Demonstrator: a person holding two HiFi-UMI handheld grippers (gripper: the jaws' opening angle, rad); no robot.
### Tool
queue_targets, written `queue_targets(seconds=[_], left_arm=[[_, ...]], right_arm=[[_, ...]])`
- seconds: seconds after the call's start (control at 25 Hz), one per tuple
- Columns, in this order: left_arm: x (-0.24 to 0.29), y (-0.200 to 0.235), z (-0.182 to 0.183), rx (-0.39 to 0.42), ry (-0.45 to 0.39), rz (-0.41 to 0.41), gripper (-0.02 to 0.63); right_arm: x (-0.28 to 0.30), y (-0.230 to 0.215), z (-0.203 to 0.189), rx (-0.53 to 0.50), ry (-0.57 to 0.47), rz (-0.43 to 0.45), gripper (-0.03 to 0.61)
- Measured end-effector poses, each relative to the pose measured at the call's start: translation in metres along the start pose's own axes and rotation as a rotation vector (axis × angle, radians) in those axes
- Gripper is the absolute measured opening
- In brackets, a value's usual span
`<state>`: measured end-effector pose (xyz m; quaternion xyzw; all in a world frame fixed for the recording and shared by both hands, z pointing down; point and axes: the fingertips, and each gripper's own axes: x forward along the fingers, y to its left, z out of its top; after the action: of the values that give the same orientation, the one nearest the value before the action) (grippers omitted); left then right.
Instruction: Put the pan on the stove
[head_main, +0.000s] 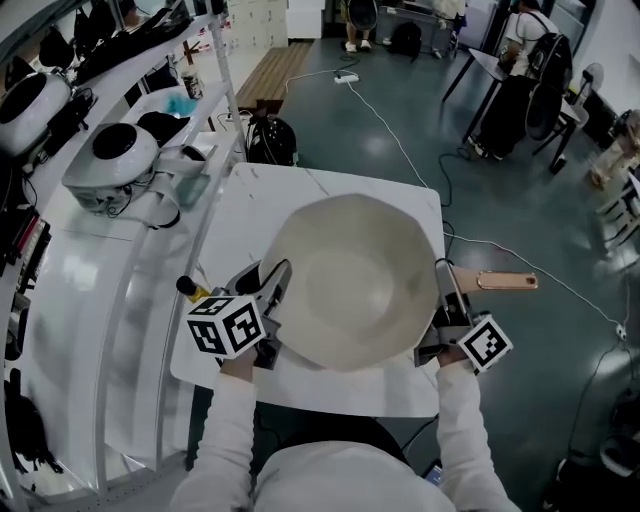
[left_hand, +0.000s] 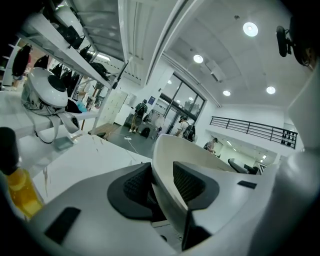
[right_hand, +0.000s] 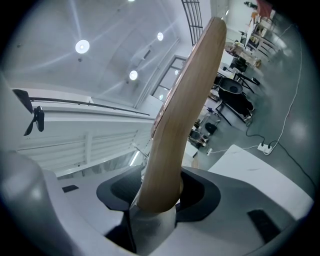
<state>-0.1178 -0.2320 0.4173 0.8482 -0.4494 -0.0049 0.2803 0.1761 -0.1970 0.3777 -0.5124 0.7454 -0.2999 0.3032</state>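
Pan (head_main: 350, 280) is held with left tongs (head_main: 272, 290) clamped on its rim, right tongs (head_main: 447, 292) on its wooden handle (right_hand: 185, 115).

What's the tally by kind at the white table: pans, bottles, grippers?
pan: 1
bottle: 1
grippers: 2 (left gripper on the pan's rim, right gripper on its wooden handle)
total: 4

Both arms reach forward, grippers closed
Left gripper (head_main: 276, 282) pinches pan (head_main: 350, 285) rim; right gripper (head_main: 446, 290) clamps wooden handle (right_hand: 181, 120)
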Motion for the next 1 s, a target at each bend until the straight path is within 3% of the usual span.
queue_targets(seconds=[1.0], left_arm=[[0.062, 0.032, 0.004, -0.016, 0.024, 0.094, 0.14]], right_arm=[[0.072, -0.062, -0.001, 0.052, 0.08, -0.003, 0.224]])
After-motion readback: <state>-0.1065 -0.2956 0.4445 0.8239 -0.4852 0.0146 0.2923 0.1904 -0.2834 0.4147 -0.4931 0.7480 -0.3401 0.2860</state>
